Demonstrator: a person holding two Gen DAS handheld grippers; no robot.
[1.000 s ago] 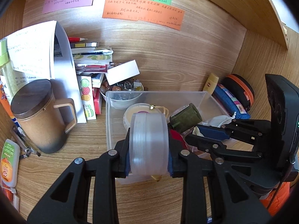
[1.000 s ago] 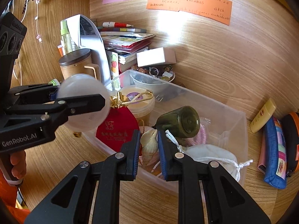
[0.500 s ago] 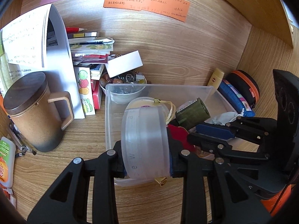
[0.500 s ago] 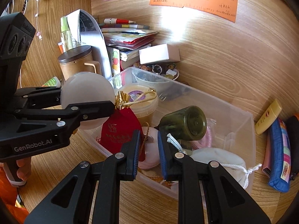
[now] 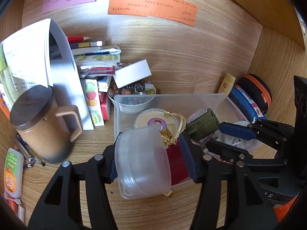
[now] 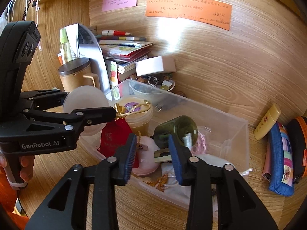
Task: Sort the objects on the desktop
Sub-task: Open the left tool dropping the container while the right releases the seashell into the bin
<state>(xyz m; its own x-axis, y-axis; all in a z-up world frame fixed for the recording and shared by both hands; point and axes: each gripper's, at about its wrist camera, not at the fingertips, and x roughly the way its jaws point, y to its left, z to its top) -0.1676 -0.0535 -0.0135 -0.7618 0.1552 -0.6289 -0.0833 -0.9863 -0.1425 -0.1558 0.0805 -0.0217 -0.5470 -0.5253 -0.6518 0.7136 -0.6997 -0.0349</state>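
My left gripper [image 5: 151, 159] has opened around a round translucent plastic container [image 5: 143, 163], which leans against the left pad with a gap to the right pad, above the near left corner of the clear plastic bin [image 5: 172, 99]. In the right wrist view the container [image 6: 84, 103] shows between the left gripper's fingers [image 6: 92, 115]. My right gripper [image 6: 152, 157] is open and empty over the bin [image 6: 226, 118], above a pink disc [image 6: 147, 159]. In the bin lie a red pouch [image 6: 113, 140], a yellow tub [image 6: 138, 113], a green bottle [image 6: 178, 130] and a white drawstring bag [image 6: 207, 164].
A brown lidded mug [image 5: 42, 126], a stack of books [image 5: 96, 61], a white box [image 5: 132, 72] and a bowl of trinkets [image 5: 132, 97] stand at the back left. A yellow tube [image 6: 266, 122], a blue pencil case [image 6: 280, 157] and an orange-black case [image 6: 299, 143] lie right of the bin.
My left gripper's jaws have opened and the container has tipped and slid toward the left pad over the bin. My right gripper's jaws have opened wide.
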